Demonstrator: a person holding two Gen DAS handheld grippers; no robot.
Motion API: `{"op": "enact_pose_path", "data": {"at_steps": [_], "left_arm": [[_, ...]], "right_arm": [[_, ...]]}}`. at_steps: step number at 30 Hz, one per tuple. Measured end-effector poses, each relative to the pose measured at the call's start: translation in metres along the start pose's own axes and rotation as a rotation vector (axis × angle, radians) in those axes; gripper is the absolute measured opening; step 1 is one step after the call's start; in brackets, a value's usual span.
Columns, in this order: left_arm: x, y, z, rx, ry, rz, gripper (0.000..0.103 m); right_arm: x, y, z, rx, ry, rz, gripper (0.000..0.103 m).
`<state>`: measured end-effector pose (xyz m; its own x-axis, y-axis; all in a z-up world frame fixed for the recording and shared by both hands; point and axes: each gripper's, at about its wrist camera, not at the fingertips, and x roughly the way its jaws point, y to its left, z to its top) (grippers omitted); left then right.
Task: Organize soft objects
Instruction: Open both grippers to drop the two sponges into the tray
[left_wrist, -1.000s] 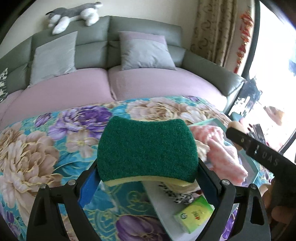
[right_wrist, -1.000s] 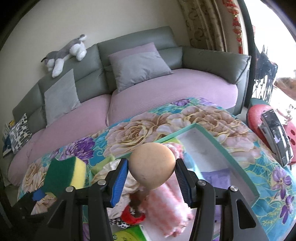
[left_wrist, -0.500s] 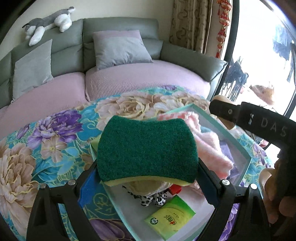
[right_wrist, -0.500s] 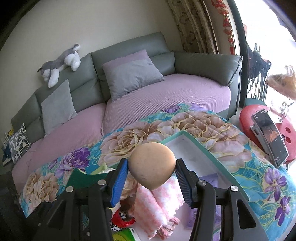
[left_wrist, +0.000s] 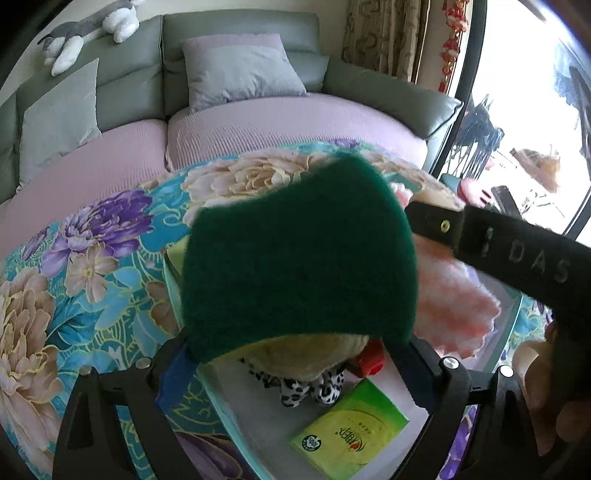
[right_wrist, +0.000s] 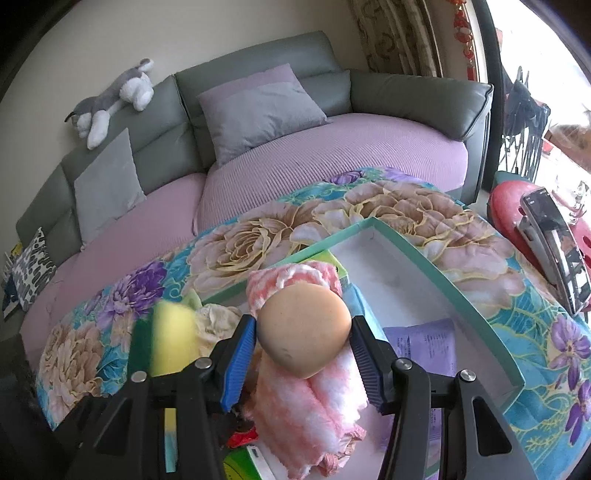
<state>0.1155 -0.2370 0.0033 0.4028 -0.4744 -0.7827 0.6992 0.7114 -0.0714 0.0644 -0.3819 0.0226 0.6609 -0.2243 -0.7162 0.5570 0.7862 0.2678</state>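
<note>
Left tongs (left_wrist: 295, 354): clamped on a green-and-yellow scouring sponge (left_wrist: 299, 258), blue pads pressed to its two short ends; left pad half hidden under the sponge edge.
Sponge axis: long side across the jaws, green face up toward the lens, yellow layer beneath, seen from the right wrist (right_wrist: 173, 339); far edge blurred.
Sponge place: above the near left corner of the teal-rimmed white shallow box (right_wrist: 436, 273) on the floral cloth (left_wrist: 92, 258).
Right tongs (right_wrist: 303, 350): half wide, gripping a tan egg-shaped soft ball (right_wrist: 304, 330) at its flanks.
Ball axis: pointed end down toward the camera, blunt end away; over the pink-and-white fuzzy rolled towel (right_wrist: 310, 410) in the box.
Hidden by sponge: most of the cream cloth bundle (left_wrist: 303, 354), the spotted black-and-white plush (left_wrist: 314, 387) and a red item (left_wrist: 371, 360); kind of the red item unclear.
Cut off: green tissue pack (left_wrist: 351, 432) corner behind the jaw frame; purple sachet (right_wrist: 424, 343) partly behind the right finger.
Right rig in left view: black bar (left_wrist: 509, 251) crossing the towel, person's fingers (left_wrist: 535, 387) at the edge.
</note>
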Motion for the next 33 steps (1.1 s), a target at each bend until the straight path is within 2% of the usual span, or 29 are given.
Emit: {"op": "enact_pose_path", "data": {"at_steps": [3,8,18,24,27,33], "left_arm": [[-0.003,-0.003,0.000,0.019,-0.008,0.012,0.095],[-0.012,-0.004,0.000,0.039,-0.015,0.026,0.095],[-0.035,-0.001,0.000,0.072,-0.041,0.052,0.095],[-0.052,-0.002,-0.009,0.085,-0.056,0.034,0.095],[-0.061,0.003,-0.015,0.061,-0.066,0.048,0.095],[-0.080,0.034,-0.032,-0.097,-0.095,0.098,0.095]], "right_arm": [[0.000,0.000,0.000,0.002,0.002,0.008,0.058],[-0.002,0.000,0.001,0.004,0.004,0.014,0.072],[-0.011,0.003,0.003,0.005,-0.014,0.021,0.074],[-0.019,0.005,0.001,-0.005,-0.022,0.021,0.075],[-0.025,0.006,-0.003,-0.007,-0.023,0.020,0.075],[-0.036,0.013,-0.019,-0.033,-0.002,0.023,0.075]]}}
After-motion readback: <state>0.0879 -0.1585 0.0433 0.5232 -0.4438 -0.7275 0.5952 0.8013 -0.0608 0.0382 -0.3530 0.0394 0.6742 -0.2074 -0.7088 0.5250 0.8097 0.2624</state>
